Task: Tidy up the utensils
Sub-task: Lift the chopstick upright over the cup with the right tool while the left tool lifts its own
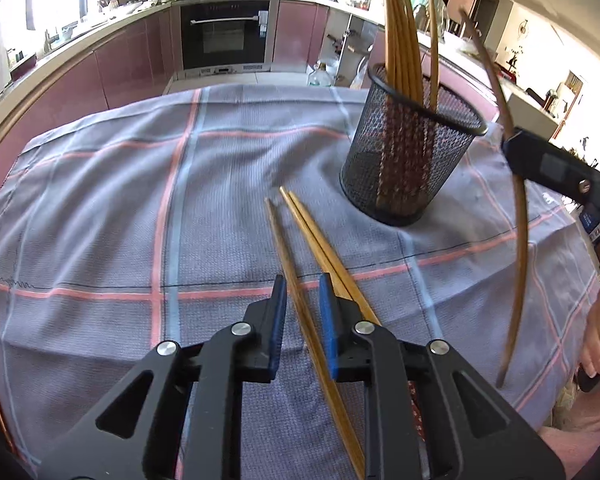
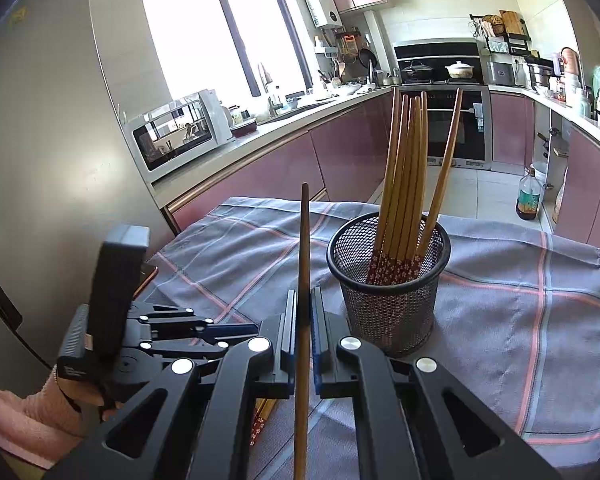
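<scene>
A black mesh cup (image 1: 410, 152) stands on the checked cloth and holds several wooden chopsticks (image 1: 402, 36); it also shows in the right wrist view (image 2: 388, 280). Three loose chopsticks (image 1: 300, 248) lie on the cloth in front of it. My left gripper (image 1: 303, 292) is open low over them, its jaws on either side of one chopstick. My right gripper (image 2: 305, 300) is shut on a single chopstick (image 2: 303, 260), held upright above the cloth left of the cup. It shows in the left wrist view (image 1: 514, 142) to the right of the cup.
The grey checked cloth (image 1: 120, 208) covers the table. Kitchen counters, an oven (image 1: 224, 36) and a microwave (image 2: 176, 132) stand behind. A bottle (image 2: 528, 196) stands on the floor at the right. A phone edge (image 2: 148, 276) lies on the left of the table.
</scene>
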